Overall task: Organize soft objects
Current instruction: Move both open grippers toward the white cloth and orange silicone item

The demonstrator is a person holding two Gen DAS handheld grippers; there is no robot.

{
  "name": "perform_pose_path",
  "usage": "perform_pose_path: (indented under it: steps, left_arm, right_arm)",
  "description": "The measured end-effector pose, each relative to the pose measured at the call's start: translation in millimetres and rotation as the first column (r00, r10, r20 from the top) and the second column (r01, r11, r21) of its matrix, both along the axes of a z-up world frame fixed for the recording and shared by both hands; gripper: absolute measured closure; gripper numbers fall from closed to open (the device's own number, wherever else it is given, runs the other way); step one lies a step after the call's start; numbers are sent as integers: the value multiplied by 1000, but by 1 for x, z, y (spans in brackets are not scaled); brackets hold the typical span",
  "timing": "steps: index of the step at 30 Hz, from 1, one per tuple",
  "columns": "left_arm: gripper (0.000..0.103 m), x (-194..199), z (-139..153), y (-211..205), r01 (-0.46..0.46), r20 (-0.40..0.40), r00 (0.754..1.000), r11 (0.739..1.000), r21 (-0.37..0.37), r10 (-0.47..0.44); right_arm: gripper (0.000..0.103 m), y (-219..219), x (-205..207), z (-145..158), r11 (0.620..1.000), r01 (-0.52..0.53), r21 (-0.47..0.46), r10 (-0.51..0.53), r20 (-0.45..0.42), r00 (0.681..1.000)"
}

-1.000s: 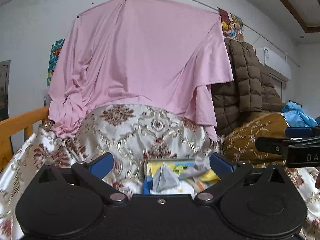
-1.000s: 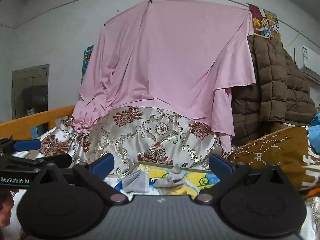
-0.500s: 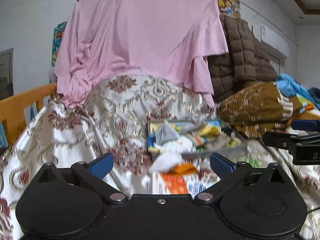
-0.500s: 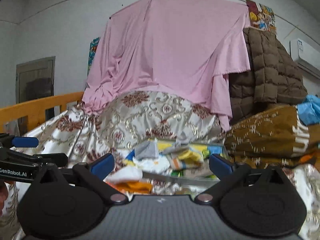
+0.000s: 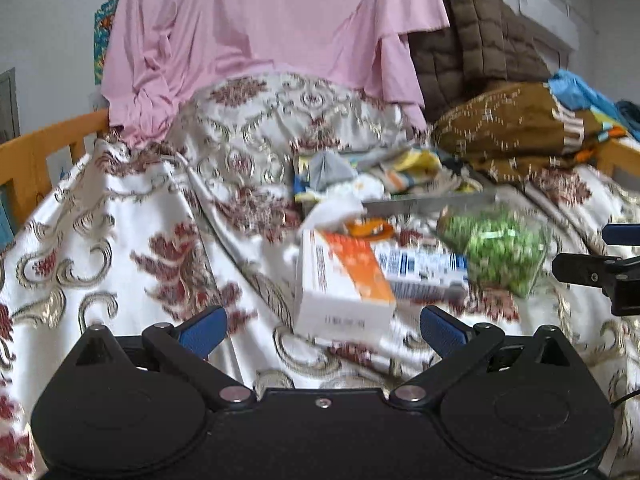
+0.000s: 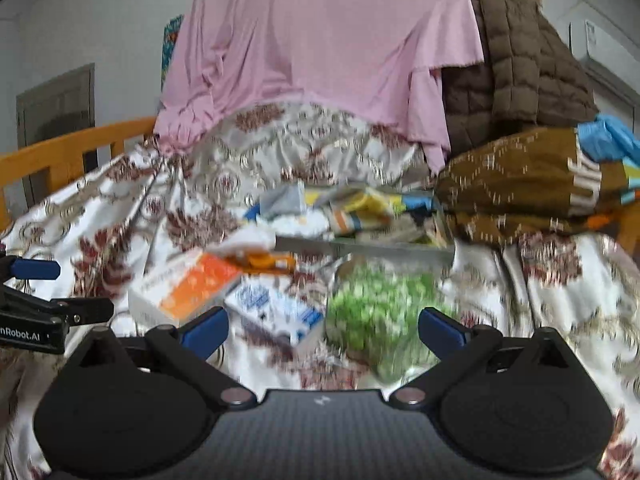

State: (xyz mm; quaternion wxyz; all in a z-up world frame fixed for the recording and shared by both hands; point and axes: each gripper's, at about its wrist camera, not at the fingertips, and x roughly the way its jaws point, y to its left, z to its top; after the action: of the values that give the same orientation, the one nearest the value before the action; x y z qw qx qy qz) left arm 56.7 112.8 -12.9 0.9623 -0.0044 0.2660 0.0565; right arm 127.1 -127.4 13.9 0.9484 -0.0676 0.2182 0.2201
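Clearly both tools are spread wide and hold nothing. The left gripper (image 5: 320,330) has its two blue fingers far apart, and the orange and white box (image 5: 344,280) lies just ahead of it, almost in the middle of the gap. The long axis of this box runs away from the camera, so it points roughly along the fingers and not across them. The right gripper (image 6: 322,326) is also wide apart and empty; in front of it lie the blue and white box (image 6: 276,312), a little to the left of the centre, and the bag of green pieces (image 6: 376,312), closer to the right finger.

Further out, behind these three things, stands a low tray (image 5: 428,204) filled with folded cloths (image 5: 332,168), among them a grey one and some striped ones. A white soft piece (image 5: 334,210) hangs over the near left corner of the tray, above an orange item (image 5: 368,227) that is too blurred to name.

As I judge it, the left hand is nearer to the white piece and the box, the right hand is nearer to the green bag. Everything rests on a patterned bedspread (image 5: 120,240)
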Motion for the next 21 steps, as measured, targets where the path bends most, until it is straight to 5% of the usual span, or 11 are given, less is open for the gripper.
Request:
perform_pose_path:
  steps: [21]
  left_arm:
    - [1, -10, -16, 0, -31, -87, 996, 997, 68, 37]
  right_arm:
    - [0, 18, -22, -37, 991, -127, -39, 121, -126, 985]
